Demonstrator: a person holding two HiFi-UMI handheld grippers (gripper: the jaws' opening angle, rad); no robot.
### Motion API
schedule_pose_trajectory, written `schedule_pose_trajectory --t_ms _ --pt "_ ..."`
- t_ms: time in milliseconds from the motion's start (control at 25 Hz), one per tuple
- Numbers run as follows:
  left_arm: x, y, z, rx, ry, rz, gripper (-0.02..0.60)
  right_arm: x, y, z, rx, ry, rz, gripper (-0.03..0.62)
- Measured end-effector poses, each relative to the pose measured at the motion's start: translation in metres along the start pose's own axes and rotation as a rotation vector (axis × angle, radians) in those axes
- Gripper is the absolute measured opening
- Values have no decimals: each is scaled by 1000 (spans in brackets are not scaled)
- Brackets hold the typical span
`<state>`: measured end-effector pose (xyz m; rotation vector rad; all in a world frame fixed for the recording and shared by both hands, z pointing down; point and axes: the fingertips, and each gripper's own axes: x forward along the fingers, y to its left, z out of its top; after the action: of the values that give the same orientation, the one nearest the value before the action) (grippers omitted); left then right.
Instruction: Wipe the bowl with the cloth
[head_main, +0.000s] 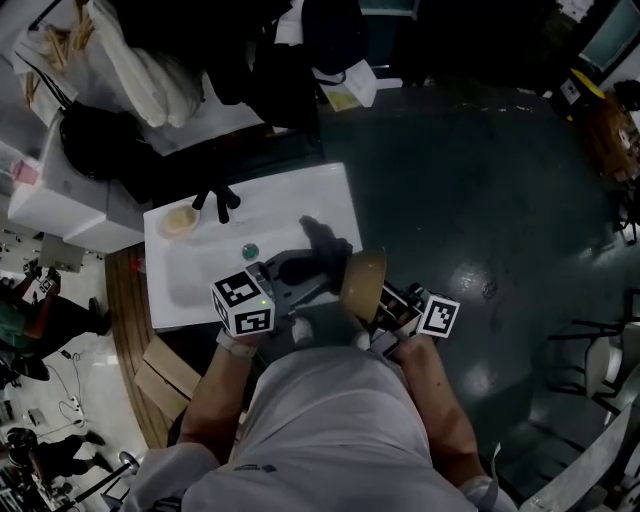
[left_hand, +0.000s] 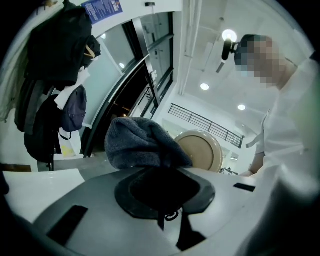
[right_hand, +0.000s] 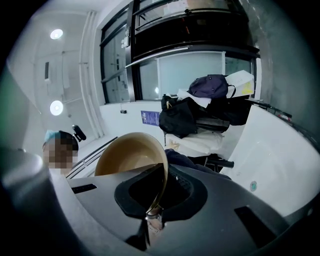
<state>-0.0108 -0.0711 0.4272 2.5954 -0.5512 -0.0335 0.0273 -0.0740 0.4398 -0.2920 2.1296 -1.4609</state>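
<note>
A tan bowl (head_main: 362, 283) is held up on edge over the near right corner of the white table (head_main: 330, 190). My right gripper (head_main: 388, 308) is shut on its rim. In the right gripper view the bowl (right_hand: 131, 152) shows its hollow, and the rim runs down between the jaws of the right gripper (right_hand: 159, 196). My left gripper (head_main: 292, 276) is shut on a dark grey cloth (head_main: 322, 248), bunched up just left of the bowl. In the left gripper view the cloth (left_hand: 142, 142) bulges above the left gripper (left_hand: 161, 172), with the bowl (left_hand: 201, 151) right behind it.
On the table lie a round tan object (head_main: 181, 222), a black item (head_main: 215, 203) and a small teal disc (head_main: 250, 250). Dark bags (head_main: 250, 60) pile up beyond the table's far edge. A cardboard box (head_main: 160, 365) sits on the floor at the left.
</note>
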Motion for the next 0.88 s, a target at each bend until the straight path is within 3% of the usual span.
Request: schedule_pose_trajectory --t_ms 200,360,640,880 --pt "-9 -6 14 15 -83 -19 66 -7 -18 -8 -15 32 -96 31" --pt "-11 -24 19 59 -101 -78 64 -13 -25 -6 26 -4 -113 31" --pt "-14 -42 3 38 -41 -169 63 -16 -26 0 83 -68 -106 31" --pt "-15 -44 -8 6 -12 -180 64 -13 -22 0 107 -59 -75 31"
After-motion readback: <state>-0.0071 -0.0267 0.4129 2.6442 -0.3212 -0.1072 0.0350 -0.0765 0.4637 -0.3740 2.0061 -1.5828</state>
